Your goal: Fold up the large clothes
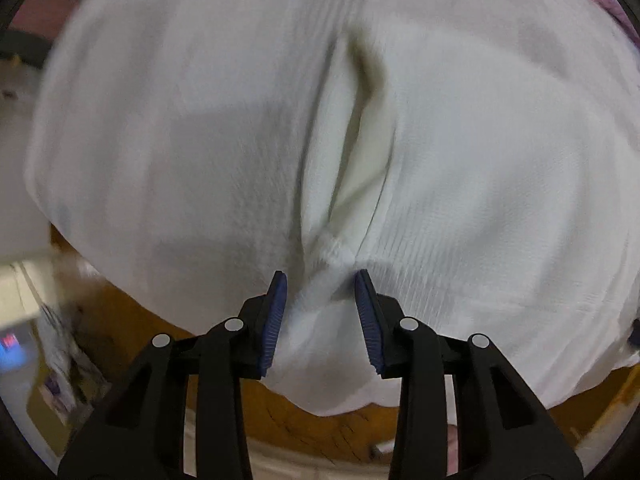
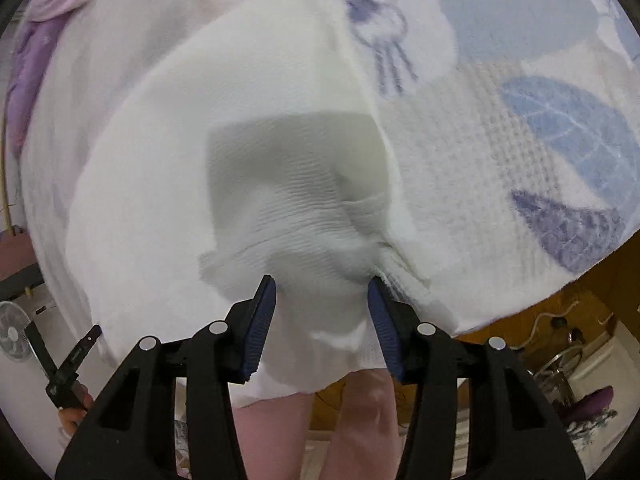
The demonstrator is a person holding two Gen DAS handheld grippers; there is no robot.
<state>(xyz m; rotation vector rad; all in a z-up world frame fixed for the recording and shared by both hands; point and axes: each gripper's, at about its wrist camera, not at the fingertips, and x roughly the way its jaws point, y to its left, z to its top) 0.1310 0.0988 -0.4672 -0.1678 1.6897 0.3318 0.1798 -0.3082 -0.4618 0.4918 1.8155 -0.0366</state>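
Observation:
A large white ribbed garment (image 1: 180,128) fills the left wrist view, with a long fold running up its middle. My left gripper (image 1: 322,276) points down at its near edge, blue pads pressing a bunched pleat of the cloth. In the right wrist view the same white garment (image 2: 168,132) lies on a printed bedspread (image 2: 552,128). My right gripper (image 2: 322,280) has a gathered hem between its pads, and creases fan out from the pinch. The left gripper (image 2: 68,368) also shows there at the lower left, held in a hand.
The bedspread's near edge hangs over a brown wooden floor (image 1: 288,416). The person's legs (image 2: 360,420) stand just below the right gripper. A small white fan (image 2: 12,336) sits at the far left, and cables and clutter (image 2: 560,360) lie at the right.

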